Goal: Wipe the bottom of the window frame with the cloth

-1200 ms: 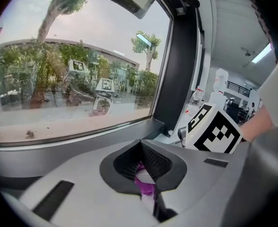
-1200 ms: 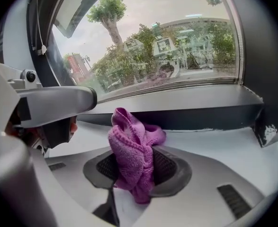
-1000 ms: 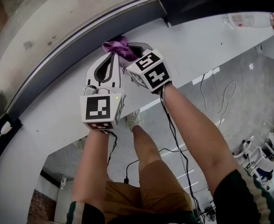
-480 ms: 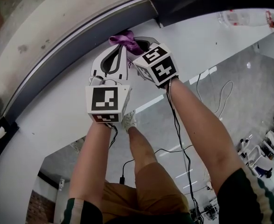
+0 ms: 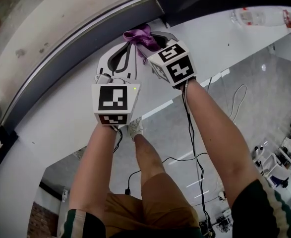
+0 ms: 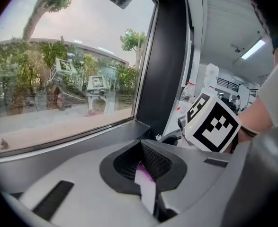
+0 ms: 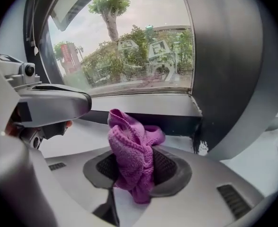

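— Where is the crumpled purple knitted cloth [image 7: 129, 148] sitting?
— The right gripper [image 7: 135, 174] is clamping it, right at the dark grey bottom rail of the window frame [image 5: 86, 37], near the corner.
— And the left gripper [image 6: 141, 149]?
— Its jaws are pressing together just beside the cloth.

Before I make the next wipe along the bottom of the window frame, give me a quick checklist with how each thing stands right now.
1. Cloth held in the right tool: ok, the jaws are shut on it.
2. Cloth touching the bottom frame: cannot tell. It sits right at the frame's edge, but contact is not visible.
3. Left tool free of the cloth: cannot tell. Its jaws are together, with a purple sliver showing between them.
4. Room to wipe further right: probably not ok. The upright post stands just beside the cloth.
5. Tools apart: ok, side by side.
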The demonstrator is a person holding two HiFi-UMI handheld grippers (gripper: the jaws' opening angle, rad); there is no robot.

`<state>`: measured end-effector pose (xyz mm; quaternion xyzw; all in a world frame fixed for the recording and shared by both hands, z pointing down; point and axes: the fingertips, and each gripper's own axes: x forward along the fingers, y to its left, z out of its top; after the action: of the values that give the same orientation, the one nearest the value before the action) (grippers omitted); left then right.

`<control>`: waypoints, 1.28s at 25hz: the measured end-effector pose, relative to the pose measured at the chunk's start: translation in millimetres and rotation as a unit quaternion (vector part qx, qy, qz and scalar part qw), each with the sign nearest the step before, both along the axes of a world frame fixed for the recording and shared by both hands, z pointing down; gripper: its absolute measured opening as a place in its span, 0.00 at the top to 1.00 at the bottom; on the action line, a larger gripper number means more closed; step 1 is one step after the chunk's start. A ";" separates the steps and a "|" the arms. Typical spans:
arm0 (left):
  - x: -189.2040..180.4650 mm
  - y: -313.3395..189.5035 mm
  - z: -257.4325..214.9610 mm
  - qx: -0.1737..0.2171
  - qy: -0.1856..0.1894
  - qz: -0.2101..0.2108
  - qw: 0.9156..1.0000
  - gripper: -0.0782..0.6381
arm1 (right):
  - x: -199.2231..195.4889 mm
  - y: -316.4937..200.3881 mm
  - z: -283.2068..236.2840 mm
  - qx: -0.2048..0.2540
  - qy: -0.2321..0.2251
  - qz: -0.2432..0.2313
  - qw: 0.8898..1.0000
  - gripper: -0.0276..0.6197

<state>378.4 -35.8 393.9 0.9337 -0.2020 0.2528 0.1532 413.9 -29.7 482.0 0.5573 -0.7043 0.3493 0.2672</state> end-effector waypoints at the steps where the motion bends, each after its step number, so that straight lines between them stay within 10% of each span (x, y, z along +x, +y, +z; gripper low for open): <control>1: 3.1 0.9 0.0 0.000 0.000 0.005 1.000 0.88 | 3.8 0.4 -0.3 0.000 0.002 0.005 1.000 0.70; 19: 29.5 16.2 -1.7 -0.014 0.008 0.061 0.998 0.88 | 61.1 22.8 3.3 -0.032 0.043 0.115 0.992 0.70; 32: 32.3 33.9 8.6 -0.025 -0.002 0.063 0.998 0.88 | 53.1 27.9 4.0 -0.030 0.048 0.046 0.997 0.70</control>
<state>410.7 -1.9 402.5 0.9399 -0.1370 0.2686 0.1601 467.0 -1.7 486.0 0.5970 -0.6531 0.3551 0.3015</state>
